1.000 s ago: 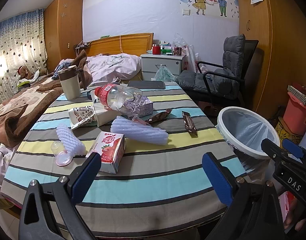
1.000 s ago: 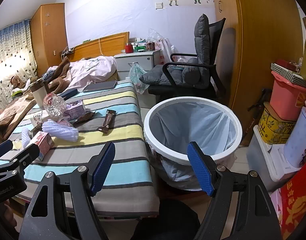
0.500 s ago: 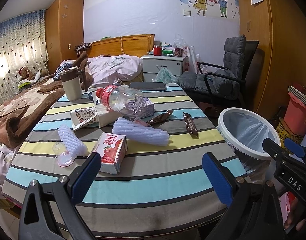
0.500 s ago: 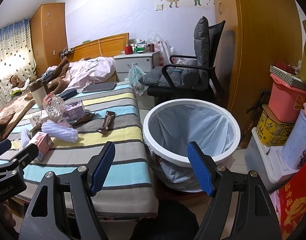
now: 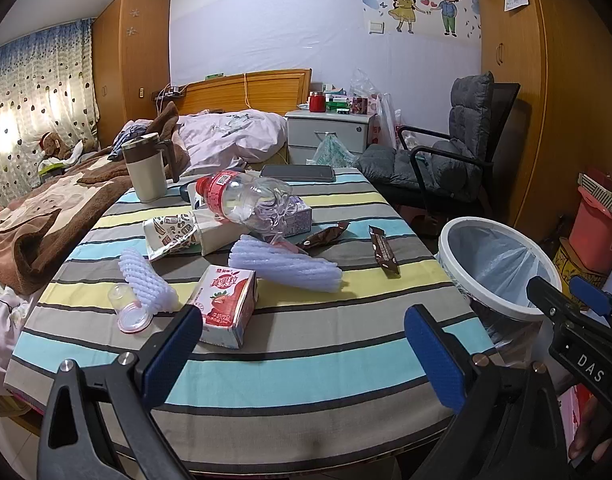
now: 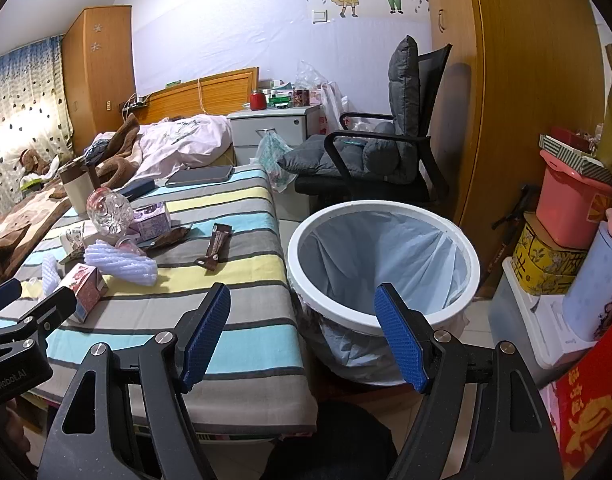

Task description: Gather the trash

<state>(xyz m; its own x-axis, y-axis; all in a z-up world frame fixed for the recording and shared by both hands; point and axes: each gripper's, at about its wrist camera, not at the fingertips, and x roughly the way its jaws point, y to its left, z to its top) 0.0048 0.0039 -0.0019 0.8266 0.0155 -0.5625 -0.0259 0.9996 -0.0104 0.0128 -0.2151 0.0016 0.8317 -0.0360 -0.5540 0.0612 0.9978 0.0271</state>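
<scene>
- A clear plastic cup (image 5: 126, 309) lies on its side at the left edge of the striped bench (image 5: 289, 368), touching a white foam net sleeve (image 5: 145, 280).
- The left hand-held gripper (image 5: 303, 354) hangs over the near edge of the bench, its blue pads spread wide and holding nothing.
- Just beyond its left pad stands a strawberry milk carton (image 5: 227, 304) (red and white), with a second, larger foam sleeve (image 5: 285, 266) behind it.
- Further back, a crushed clear bottle (image 5: 245, 200) with a red cap rests on a purple box (image 5: 295, 216) and a torn printed packet (image 5: 169, 234).
- Two brown snack wrappers (image 5: 382, 248) lie toward the right side.
- The white bin (image 6: 386, 256), lined with a pale bag, stands on the floor just beside the bench.
- The right hand-held gripper (image 6: 303, 332) is spread too, empty, in front of the bin.
</scene>
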